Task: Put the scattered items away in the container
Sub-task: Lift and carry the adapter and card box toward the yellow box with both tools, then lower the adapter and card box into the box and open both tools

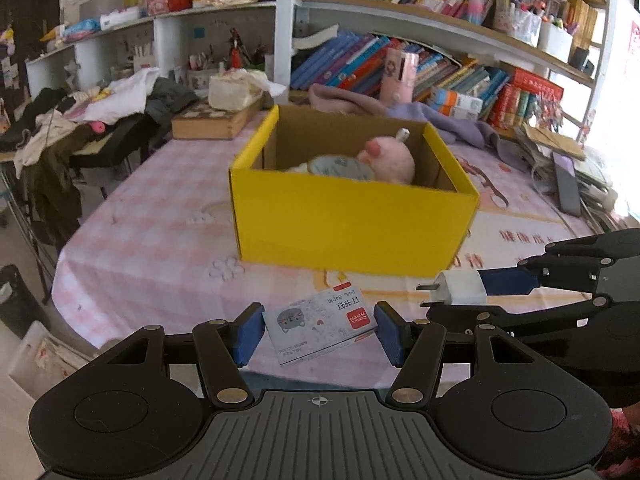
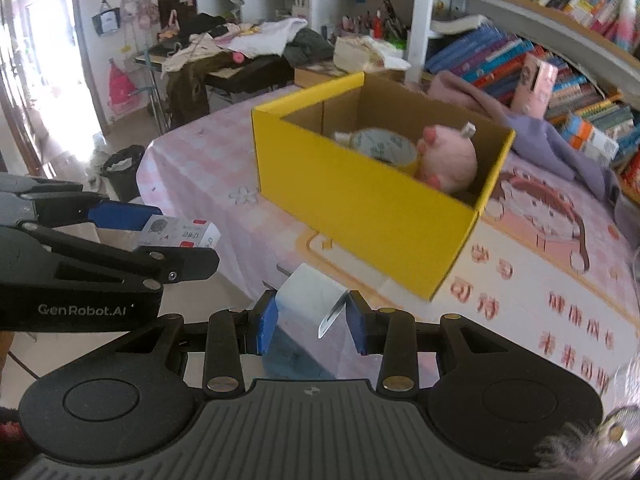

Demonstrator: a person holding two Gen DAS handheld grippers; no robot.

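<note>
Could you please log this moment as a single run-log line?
left gripper: holds staple box | right gripper: holds plug adapter | yellow box: ahead

The right gripper (image 2: pixel 312 320) clamps a white plug (image 2: pixel 310 294) before the yellow box (image 2: pixel 360 216) holding a pink plush toy (image 2: pixel 452 160) and a tape roll (image 2: pixel 380 146).

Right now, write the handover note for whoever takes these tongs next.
Left tongs: shut on the small white staple box with a cat print, held above the pink checked tablecloth, short of the container.
Right tongs: shut on the white plug adapter, prongs pointing forward, also short of the container.
Yellow cardboard box: open, already holding a pink plush toy and a tape roll.
Done: the plush toy and tape roll are in the box.
Left: put the staple box and the plug adapter into the yellow box and let go.
</note>
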